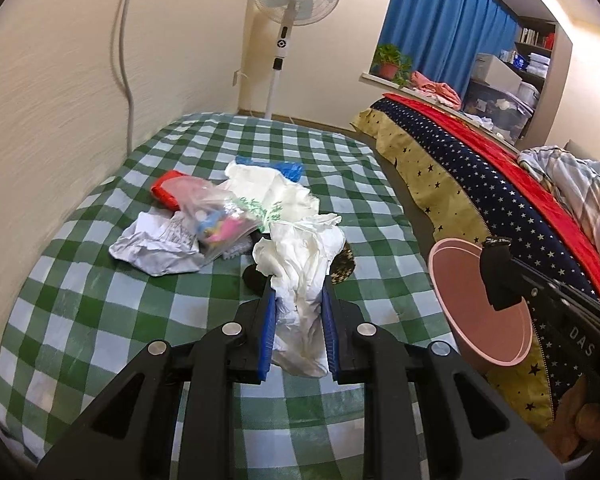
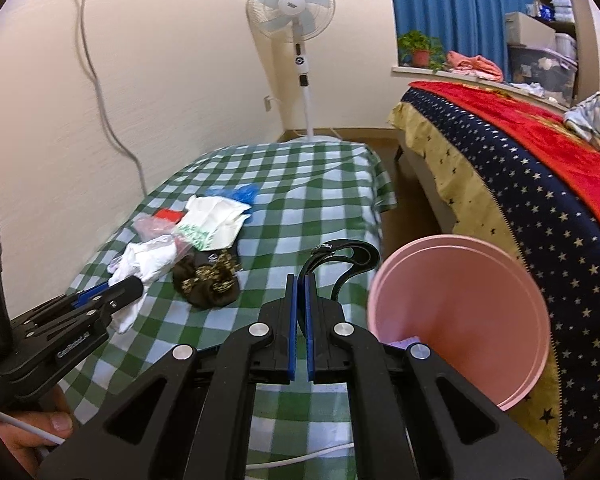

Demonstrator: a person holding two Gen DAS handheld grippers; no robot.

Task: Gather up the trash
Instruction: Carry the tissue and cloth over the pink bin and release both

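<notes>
My left gripper (image 1: 299, 284) is shut on a crumpled white plastic bag (image 1: 300, 248), lifted a little off the green checked table (image 1: 100, 320). Behind it lies a heap of trash: crumpled paper (image 1: 152, 240), a clear bag of colourful bits (image 1: 216, 220), a red packet (image 1: 168, 190), a white bag with green print (image 1: 268, 196) and blue plastic (image 1: 284, 166). A brown patterned wad (image 2: 208, 280) lies beside the held bag (image 2: 148, 260). My right gripper (image 2: 300, 278) is shut on the black strap handle (image 2: 352, 250) of a pink bucket (image 2: 460, 312), which hangs tilted at the table's right edge.
A bed with a star-patterned and red cover (image 2: 520, 200) runs along the right, with a narrow floor gap (image 2: 404, 216) between it and the table. A standing fan (image 2: 296, 8) is at the far wall. A cable (image 1: 128, 80) hangs down the left wall. A person's hand (image 2: 40, 428) grips the left tool.
</notes>
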